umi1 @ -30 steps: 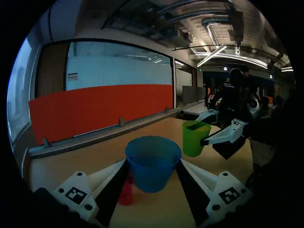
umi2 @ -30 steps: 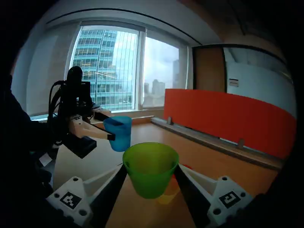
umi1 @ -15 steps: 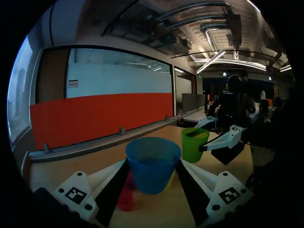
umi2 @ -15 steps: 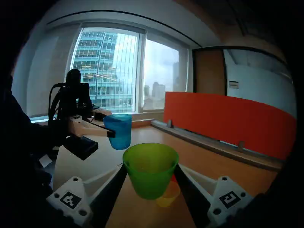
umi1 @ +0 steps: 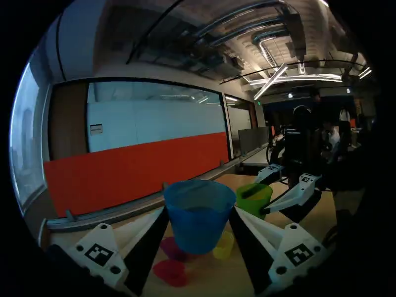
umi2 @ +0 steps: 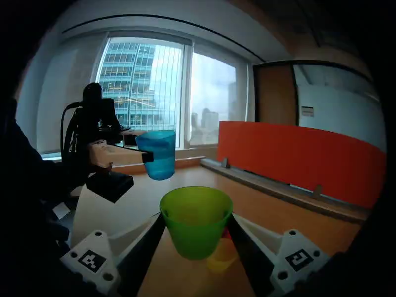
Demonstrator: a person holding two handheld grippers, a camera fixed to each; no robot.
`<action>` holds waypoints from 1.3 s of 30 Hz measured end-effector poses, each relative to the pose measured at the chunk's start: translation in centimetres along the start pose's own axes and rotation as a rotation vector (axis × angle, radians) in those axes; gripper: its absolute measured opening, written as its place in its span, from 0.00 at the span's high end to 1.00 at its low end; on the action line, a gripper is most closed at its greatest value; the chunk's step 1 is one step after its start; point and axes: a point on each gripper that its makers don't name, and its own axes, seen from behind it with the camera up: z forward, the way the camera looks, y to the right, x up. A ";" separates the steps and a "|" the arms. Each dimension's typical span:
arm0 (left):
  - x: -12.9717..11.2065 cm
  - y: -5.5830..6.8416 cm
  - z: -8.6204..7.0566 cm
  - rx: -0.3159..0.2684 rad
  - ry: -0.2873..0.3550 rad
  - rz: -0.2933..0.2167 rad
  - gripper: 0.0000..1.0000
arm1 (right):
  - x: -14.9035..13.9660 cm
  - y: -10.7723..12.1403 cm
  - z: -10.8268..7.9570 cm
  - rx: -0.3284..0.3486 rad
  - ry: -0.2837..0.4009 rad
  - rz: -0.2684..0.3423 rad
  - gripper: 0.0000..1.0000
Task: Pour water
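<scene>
Plastic cups held aloft, one in each gripper, well apart.
We grip the blue cup (umi1: 199, 218) upright between the left gripper (umi1: 199, 214) fingers, water visible inside. The right gripper (umi2: 196, 221) fingers clamp the green cup (umi2: 196, 222), also upright. Small pink cup (umi1: 171, 272) and yellow cup (umi1: 223, 245) stand on the wooden worktop (umi2: 277, 218) below.

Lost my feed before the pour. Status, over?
Left tongs shut on blue plastic cup; right tongs shut on green plastic cup. Both upright, apart, no pouring. Small pink cups, yellow cup on wooden table beneath.
</scene>
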 end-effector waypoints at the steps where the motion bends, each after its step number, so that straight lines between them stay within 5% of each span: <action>1: 0.3 -0.1 0.0 0.003 0.002 0.010 0.17 | 0.0 -0.1 0.1 0.002 0.001 0.000 0.10; 21: 3.6 -1.5 0.2 0.050 -0.001 0.199 0.17 | 0.2 -1.9 1.5 0.058 0.012 0.011 0.10; 39: 6.2 -1.5 1.1 0.057 -0.005 0.357 0.17 | 0.1 -3.6 3.0 0.101 0.019 0.022 0.10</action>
